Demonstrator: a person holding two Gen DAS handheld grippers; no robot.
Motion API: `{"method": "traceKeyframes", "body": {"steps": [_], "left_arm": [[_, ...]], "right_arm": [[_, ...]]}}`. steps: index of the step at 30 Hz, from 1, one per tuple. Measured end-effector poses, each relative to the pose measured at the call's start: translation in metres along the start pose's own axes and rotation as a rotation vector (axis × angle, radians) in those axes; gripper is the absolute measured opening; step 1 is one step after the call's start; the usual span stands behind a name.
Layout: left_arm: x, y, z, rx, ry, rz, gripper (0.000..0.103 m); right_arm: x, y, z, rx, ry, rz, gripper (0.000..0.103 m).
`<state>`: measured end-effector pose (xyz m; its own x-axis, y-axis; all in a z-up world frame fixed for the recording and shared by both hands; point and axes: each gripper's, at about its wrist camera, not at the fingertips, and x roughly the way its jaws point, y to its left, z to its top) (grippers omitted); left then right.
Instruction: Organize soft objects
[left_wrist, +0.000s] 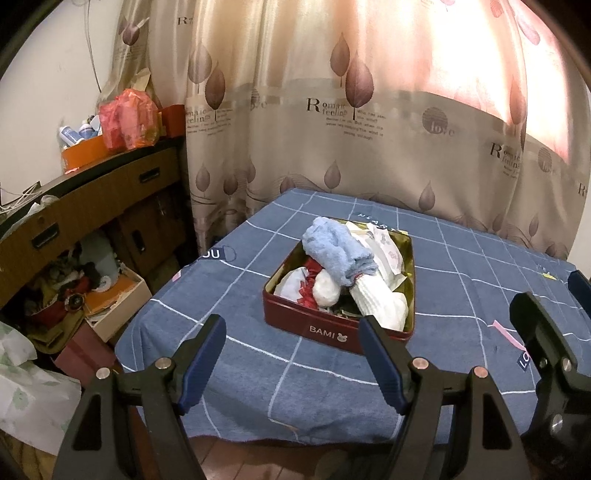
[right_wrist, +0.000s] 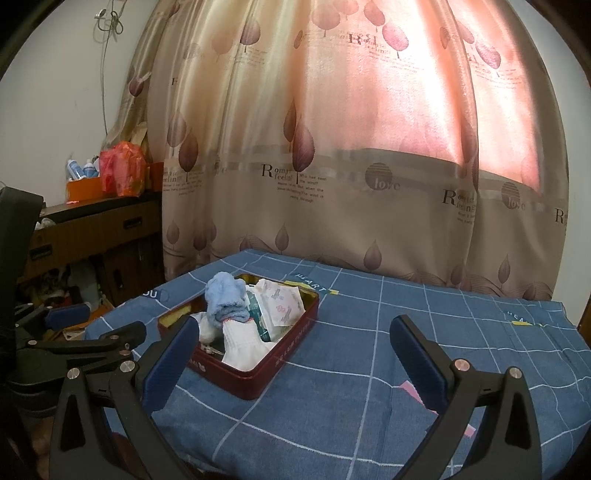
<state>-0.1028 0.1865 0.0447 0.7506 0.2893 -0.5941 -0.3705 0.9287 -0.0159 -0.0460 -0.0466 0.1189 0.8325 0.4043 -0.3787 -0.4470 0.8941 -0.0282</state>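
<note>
A dark red tin box marked BAMI sits on the blue checked tablecloth. It holds a fluffy light blue sock lying on a white ribbed sock, a white roll, a small white pouch with red trim and printed packets. My left gripper is open and empty, just short of the box's front wall. My right gripper is open and empty, to the right of the box; its left finger overlaps the box's near corner. The blue sock shows there too.
A leaf-print curtain hangs behind the table. At the left stands a brown cabinet with an orange box and a red bag on top, and cluttered boxes on the floor. The right gripper shows at the left view's right edge.
</note>
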Motion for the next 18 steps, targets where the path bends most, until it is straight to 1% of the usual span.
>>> {"method": "traceKeyframes", "body": {"steps": [18], "left_arm": [[0.0021, 0.0019, -0.0014, 0.004, 0.013, 0.009, 0.076]], "right_arm": [[0.0023, -0.0004, -0.0039, 0.001, 0.014, 0.005, 0.103]]}}
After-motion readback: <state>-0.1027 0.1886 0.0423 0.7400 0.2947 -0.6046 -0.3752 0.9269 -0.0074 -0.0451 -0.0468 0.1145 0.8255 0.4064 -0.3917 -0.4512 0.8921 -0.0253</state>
